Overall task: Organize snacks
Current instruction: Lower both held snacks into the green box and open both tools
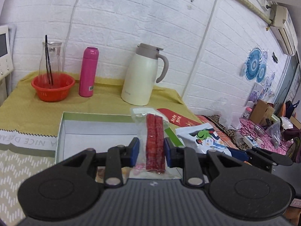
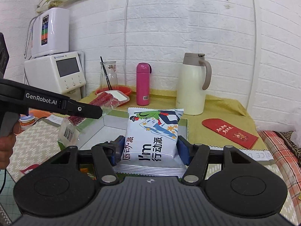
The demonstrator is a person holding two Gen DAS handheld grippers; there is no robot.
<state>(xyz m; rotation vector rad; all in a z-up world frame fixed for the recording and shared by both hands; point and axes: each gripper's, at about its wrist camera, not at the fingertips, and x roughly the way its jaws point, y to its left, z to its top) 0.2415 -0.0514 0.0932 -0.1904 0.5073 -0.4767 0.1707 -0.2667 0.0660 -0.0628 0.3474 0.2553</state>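
Note:
My left gripper is shut on a clear pack of red sausage sticks, held upright above the near edge of an open white box with a green rim. It also shows in the right wrist view, over the box's left corner, with the sausage pack in it. My right gripper is shut on a white snack bag with a skier drawing, held above the box. The bag shows at the right in the left wrist view.
At the back of the yellow cloth stand a red basket with a glass carafe, a pink bottle and a cream thermos jug. A red envelope lies right of the box. White appliances stand at the back left.

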